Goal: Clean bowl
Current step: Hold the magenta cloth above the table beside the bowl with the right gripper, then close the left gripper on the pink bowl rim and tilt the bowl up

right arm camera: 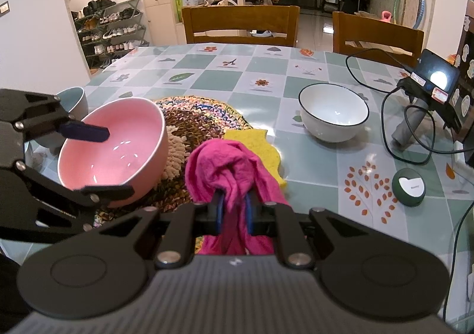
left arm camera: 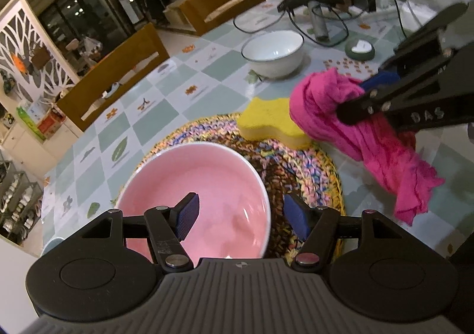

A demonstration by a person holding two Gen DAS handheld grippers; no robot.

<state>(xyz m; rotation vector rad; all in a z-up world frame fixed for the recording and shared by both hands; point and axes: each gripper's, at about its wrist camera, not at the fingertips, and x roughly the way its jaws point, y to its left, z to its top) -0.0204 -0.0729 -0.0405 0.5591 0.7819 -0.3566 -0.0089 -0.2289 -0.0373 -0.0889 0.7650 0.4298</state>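
The pink bowl (right arm camera: 118,150) sits tipped on the mat (right arm camera: 195,123). The left tongs (left arm camera: 237,214) straddle its rim, one pad inside and one outside. The jaws stand apart and do not pinch it, so the bowl is loose. The right tongs (right arm camera: 234,209) are clenched on the pink rag (right arm camera: 228,168), just right of the bowl, over the yellow sponge (right arm camera: 266,147). I think the bowl could slide or roll off the mat onto the counter (right arm camera: 320,162) if the rag pushes before the left tongs squeeze.
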